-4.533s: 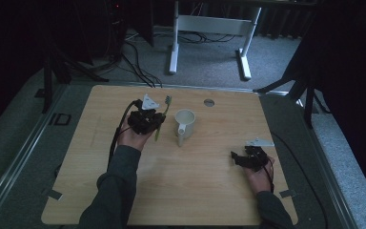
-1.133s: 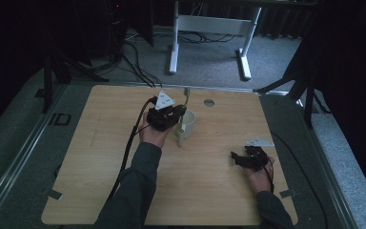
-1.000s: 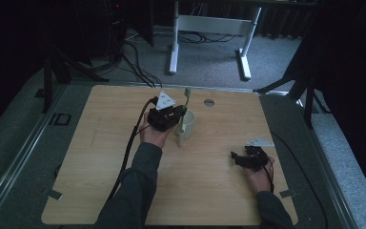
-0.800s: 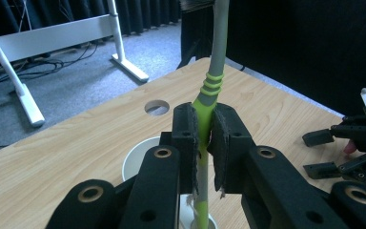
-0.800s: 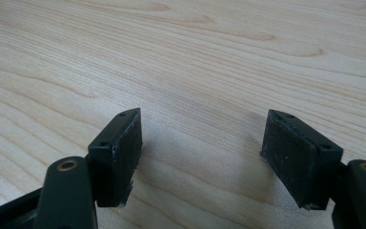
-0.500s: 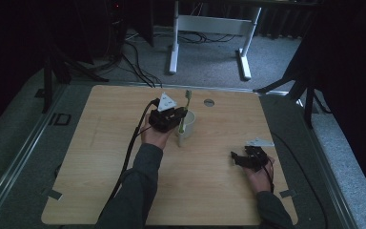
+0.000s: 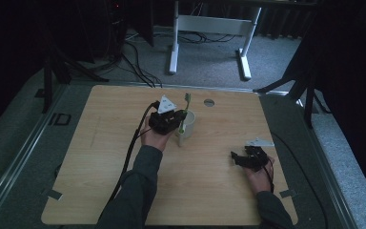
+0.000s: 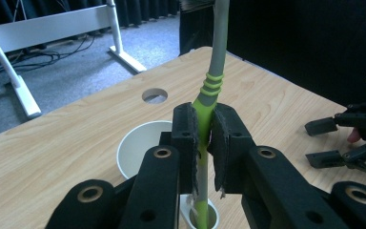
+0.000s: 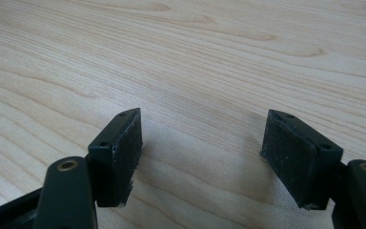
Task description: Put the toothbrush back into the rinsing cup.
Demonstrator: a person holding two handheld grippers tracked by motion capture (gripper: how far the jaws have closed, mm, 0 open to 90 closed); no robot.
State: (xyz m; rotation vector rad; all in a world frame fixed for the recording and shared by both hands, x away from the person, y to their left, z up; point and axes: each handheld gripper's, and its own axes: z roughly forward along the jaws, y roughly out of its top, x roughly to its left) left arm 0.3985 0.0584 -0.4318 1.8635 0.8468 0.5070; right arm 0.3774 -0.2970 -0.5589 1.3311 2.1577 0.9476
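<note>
A white mug (image 7: 187, 127) stands near the middle of the wooden table (image 7: 100, 191). My left gripper (image 7: 177, 120) is shut on a green and grey toothbrush (image 7: 185, 112), held upright beside the mug's left rim. In the left gripper view the toothbrush (image 8: 213, 81) rises between the shut pads, over the mug (image 8: 138, 148) and the left gripper (image 8: 205, 138). My right gripper (image 7: 237, 159) rests open on the table at the right, with nothing between its fingers. The right gripper view has the right gripper (image 9: 202, 148) standing wide over bare wood.
A round hole (image 7: 208, 102) is cut in the table near its far edge. A white desk frame (image 7: 209, 28) stands on the grey floor beyond. Black cables trail from both grippers. Tape strips mark the table's near corners.
My left gripper has carried the toothbrush rightward from the table's left to the mug and stood it upright there. The right gripper has stayed put.
</note>
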